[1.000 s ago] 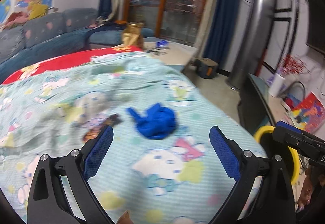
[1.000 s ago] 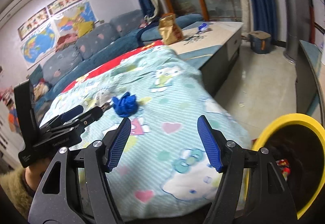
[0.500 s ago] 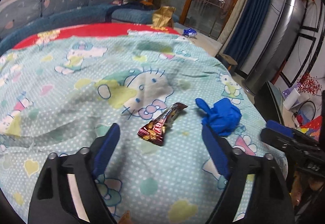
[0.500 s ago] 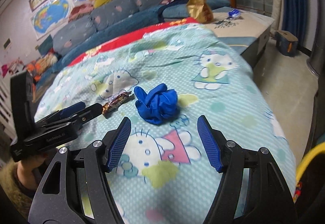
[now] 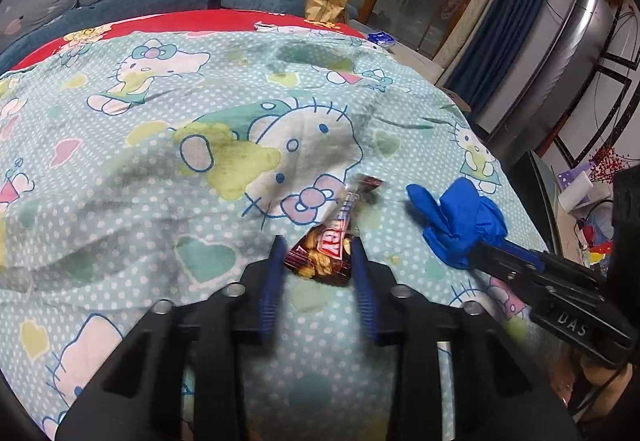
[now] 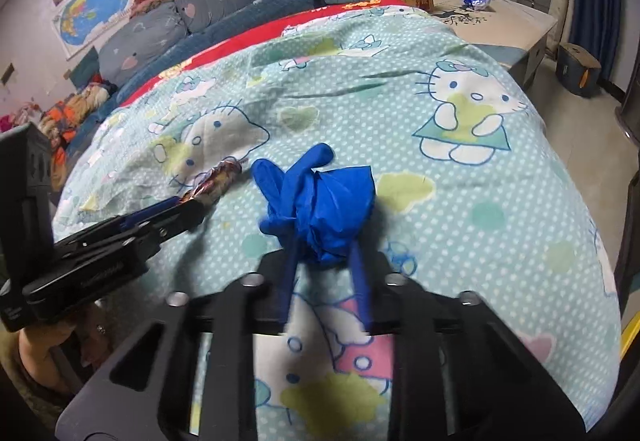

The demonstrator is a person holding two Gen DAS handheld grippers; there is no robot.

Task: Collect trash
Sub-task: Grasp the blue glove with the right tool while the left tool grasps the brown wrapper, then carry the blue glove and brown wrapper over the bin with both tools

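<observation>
The left gripper (image 5: 316, 253) has just been closing its jaws on the snack wrapper (image 5: 326, 241), low centre on the bed (image 5: 160, 161). The right gripper (image 6: 326, 253) has just been closing on the blue glove (image 6: 320, 201), mid-frame. Both pieces are pinched but still lie on the bed; I judge lifting and binning remain.

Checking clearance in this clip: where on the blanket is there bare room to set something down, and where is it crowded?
Bare blanket stretches from the snack wrapper back to the red edge, and from the blue glove out to the floor-side edge. It is crowded where wrapper and glove lie close, with the left gripper closing on the wrapper and the right gripper on the glove.
</observation>
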